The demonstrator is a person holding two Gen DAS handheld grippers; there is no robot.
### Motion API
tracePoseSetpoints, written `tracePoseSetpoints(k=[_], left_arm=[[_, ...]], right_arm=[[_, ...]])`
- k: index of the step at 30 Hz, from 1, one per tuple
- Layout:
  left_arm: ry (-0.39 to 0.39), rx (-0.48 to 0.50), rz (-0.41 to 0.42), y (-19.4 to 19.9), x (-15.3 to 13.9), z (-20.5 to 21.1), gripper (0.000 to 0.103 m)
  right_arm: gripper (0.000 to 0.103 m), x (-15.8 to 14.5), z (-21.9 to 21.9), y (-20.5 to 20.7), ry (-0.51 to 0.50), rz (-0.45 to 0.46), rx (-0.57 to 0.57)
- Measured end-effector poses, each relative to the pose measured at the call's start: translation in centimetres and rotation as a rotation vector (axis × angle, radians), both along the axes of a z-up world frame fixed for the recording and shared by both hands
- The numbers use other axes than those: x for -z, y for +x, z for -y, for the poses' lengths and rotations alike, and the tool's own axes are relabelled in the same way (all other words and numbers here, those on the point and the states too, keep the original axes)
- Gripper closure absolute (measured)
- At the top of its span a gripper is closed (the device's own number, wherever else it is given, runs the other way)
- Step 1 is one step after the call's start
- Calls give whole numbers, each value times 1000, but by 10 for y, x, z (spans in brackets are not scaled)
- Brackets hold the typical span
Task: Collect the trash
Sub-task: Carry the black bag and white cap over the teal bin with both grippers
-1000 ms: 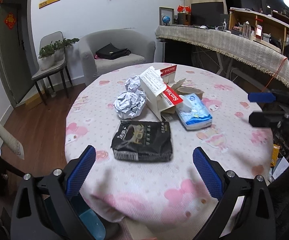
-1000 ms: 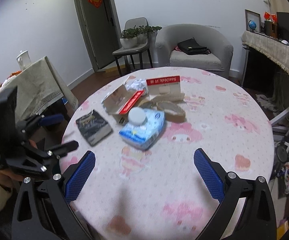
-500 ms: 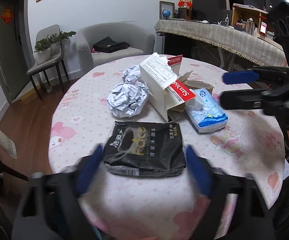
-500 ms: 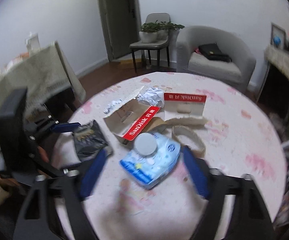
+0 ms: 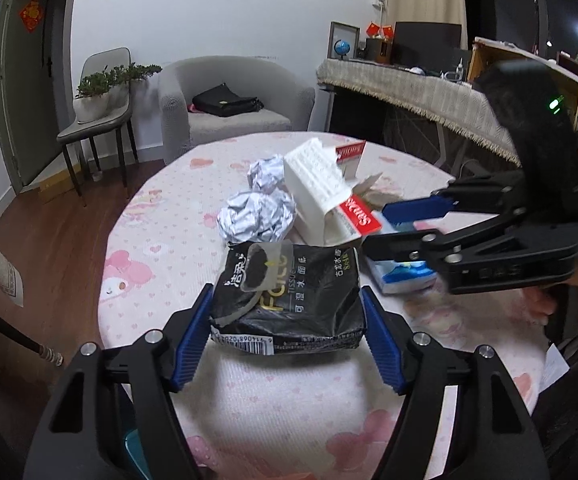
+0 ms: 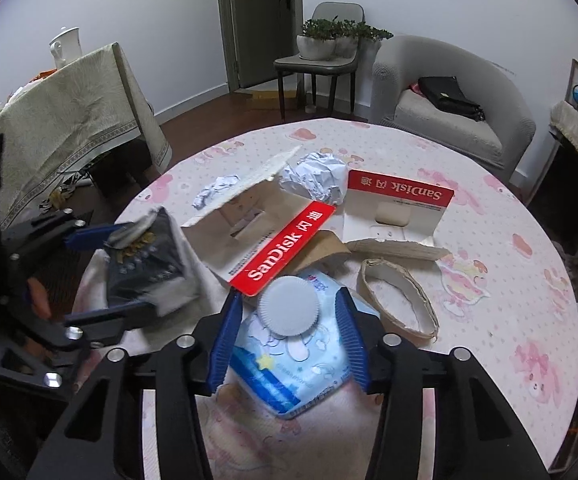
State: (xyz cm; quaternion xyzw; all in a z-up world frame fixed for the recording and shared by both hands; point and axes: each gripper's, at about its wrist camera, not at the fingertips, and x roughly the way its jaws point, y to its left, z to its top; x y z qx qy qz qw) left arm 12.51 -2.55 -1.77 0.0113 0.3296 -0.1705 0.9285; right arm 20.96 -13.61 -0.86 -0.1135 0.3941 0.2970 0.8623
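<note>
Black crinkled tissue pack [image 5: 289, 300], label flap peeling, lies on the desk [image 5: 161, 248] clamped between the left gripper [image 5: 287, 340] pads, jaws just closing; pale-blue wipes pack [image 6: 289, 360], white round lid, sits gripped within the closing right gripper [image 6: 289, 340].

Your left gripper [image 5: 287, 338] has just been closing, and its blue pads [image 5: 191, 344] now press both sides of the black tissue pack [image 5: 289, 296], which lies on the pink patterned tablecloth [image 5: 161, 248]. Just beyond the pack sits a ball of crumpled foil [image 5: 257, 216], with a second crumpled ball [image 5: 267, 172] behind it. Beside them, a torn white and red card box [image 5: 325, 196] leans open. To the right, your right gripper [image 5: 393, 226] reaches in from the side, its jaws above and below a blue wipes pack [image 5: 405, 280], which it mostly hides. Whether those jaws touch that pack you cannot tell from here.
</note>
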Motion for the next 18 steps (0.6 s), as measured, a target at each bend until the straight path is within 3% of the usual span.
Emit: tracePoseSetpoints(k=[6,12,18], left_arm=[[-32,-15,5,-3,-8,-7,30],[-58,-65,6,-7,-11,-25,30],[-71,-135,21,-13,-18,-49,30]], right_arm=[[72,0,-4,1,-26,5,1],[72,-12,1,-5,-76,40,66],[72,-36,2,-9,1,77,108]])
